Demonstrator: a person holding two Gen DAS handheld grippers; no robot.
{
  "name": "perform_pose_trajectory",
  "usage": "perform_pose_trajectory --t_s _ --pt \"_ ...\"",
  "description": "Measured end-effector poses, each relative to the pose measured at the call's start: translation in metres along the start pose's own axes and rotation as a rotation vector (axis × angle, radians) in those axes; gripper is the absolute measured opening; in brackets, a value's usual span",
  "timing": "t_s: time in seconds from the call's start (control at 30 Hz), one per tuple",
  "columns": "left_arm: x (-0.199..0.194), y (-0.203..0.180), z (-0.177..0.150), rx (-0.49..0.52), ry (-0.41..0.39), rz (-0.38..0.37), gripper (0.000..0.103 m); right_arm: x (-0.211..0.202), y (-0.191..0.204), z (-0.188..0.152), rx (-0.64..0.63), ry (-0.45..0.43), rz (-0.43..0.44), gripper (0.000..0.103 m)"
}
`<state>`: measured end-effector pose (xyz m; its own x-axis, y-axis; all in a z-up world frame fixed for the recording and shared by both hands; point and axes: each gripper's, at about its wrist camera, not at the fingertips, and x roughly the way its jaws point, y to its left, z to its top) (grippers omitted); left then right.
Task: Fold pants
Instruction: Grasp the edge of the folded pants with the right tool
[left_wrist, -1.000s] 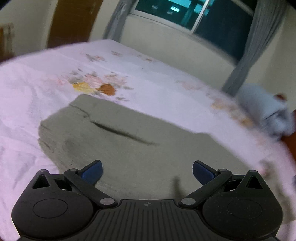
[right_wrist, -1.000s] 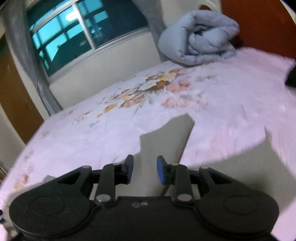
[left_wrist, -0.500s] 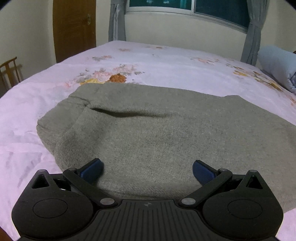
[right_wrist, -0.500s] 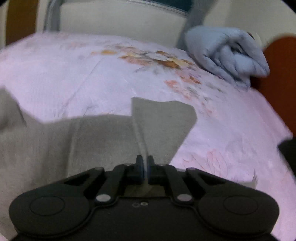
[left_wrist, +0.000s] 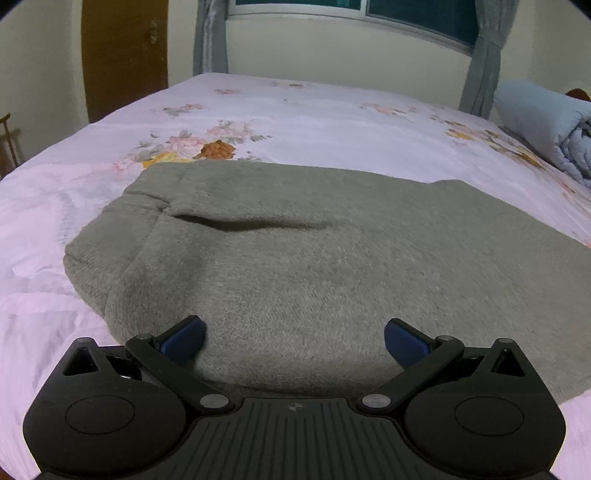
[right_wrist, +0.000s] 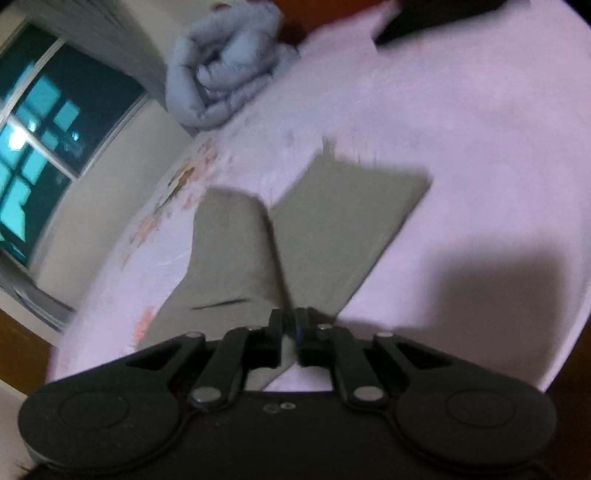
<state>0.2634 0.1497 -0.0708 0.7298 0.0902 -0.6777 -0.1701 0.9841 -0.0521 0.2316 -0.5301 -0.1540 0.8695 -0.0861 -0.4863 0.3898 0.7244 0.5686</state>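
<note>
Fuzzy grey pants (left_wrist: 332, 258) flat; left claw (left_wrist: 293, 341) agape, right claw (right_wrist: 290, 328) pinching pants.

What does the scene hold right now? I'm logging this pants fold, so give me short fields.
surface: bed with a pink floral sheet
garment: grey pants spread flat
left gripper: open, over the pants, gripping nothing
right gripper: pinched shut on a fold of the pants
background: rolled blue quilt, window

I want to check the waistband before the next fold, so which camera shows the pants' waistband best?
The left wrist view: the pants lie sharp and close, waistband end at the left with a dark crease behind it. The right wrist view is blurred and shows mostly the two leg ends, with the right gripper shut on the cloth.
</note>
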Motion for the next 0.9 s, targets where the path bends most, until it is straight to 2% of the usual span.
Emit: perform_pose_trajectory --t_s 0.03,0.07,0.13,0.23,0.3,0.4,0.53,0.6,0.63,0.67,0.8,0.9 --pt "0.000 0.001 0.000 0.001 0.001 -0.006 0.103 -0.007 0.011 0.003 -0.082 -0.036 -0.037 0.018" --pt "0.000 0.001 0.000 0.000 0.000 -0.009 0.103 -0.012 0.025 0.006 -0.180 -0.076 -0.064 0.019" --pt "-0.001 0.001 -0.002 0.000 -0.006 -0.008 0.103 -0.014 0.062 0.010 -0.440 -0.101 -0.083 0.023" --pt "-0.001 0.000 -0.003 -0.007 -0.012 -0.003 0.103 0.003 0.109 0.000 -0.808 -0.064 -0.077 0.024" --pt "-0.001 0.001 -0.003 -0.007 -0.013 -0.004 0.103 0.024 0.135 -0.013 -1.019 -0.031 -0.116 0.024" --pt "-0.002 0.002 -0.002 -0.007 -0.009 -0.010 0.103 0.058 0.155 -0.029 -1.212 0.012 -0.180 0.024" --pt "-0.001 0.004 -0.001 -0.006 -0.003 -0.015 0.103 0.092 0.162 -0.044 -1.329 0.071 -0.282 0.022" --pt "-0.002 0.003 -0.001 -0.005 -0.003 -0.016 0.103 0.093 0.161 -0.047 -1.332 0.057 -0.287 0.007" --pt "-0.002 0.003 -0.001 -0.005 -0.003 -0.017 0.103 0.090 0.159 -0.041 -1.282 0.047 -0.285 0.000" --pt "-0.002 0.003 -0.001 -0.004 -0.003 -0.018 0.103 0.089 0.157 -0.031 -1.216 0.036 -0.263 0.000" --pt "-0.003 0.003 -0.002 -0.002 -0.006 -0.022 0.103 0.042 0.129 0.027 -0.752 -0.072 -0.095 0.000" --pt "-0.004 0.005 -0.002 0.003 -0.003 -0.036 0.103 0.004 0.082 0.056 -0.438 -0.143 -0.015 0.000"
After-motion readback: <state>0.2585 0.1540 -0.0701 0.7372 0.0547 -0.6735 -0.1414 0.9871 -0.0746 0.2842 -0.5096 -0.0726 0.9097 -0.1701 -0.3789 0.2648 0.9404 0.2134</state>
